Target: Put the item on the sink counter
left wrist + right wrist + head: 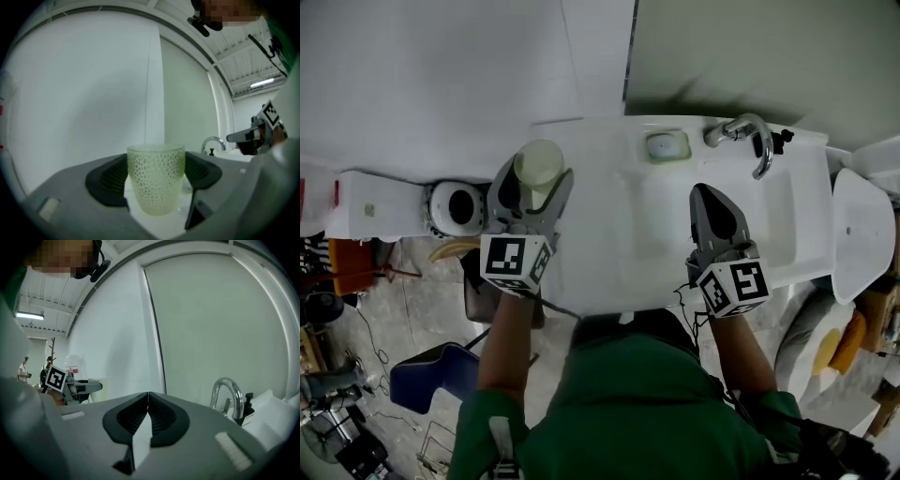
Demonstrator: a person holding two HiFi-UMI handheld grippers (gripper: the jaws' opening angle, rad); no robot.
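A pale green, dimpled plastic cup [539,163] stands upright at the left end of the white sink counter [609,253]. My left gripper [536,180] has a jaw on each side of the cup, and in the left gripper view both pads lie against the cup [155,180]. Its base looks level with the counter top. My right gripper [710,193] hovers over the basin area, jaws pressed together with nothing between them, which the right gripper view [148,397] confirms.
A chrome faucet [752,139] and a soap dish [667,145] sit at the counter's back edge. A white toilet [862,234] stands to the right. Left of the counter is a round white bin [456,207], with a blue chair [441,370] below it.
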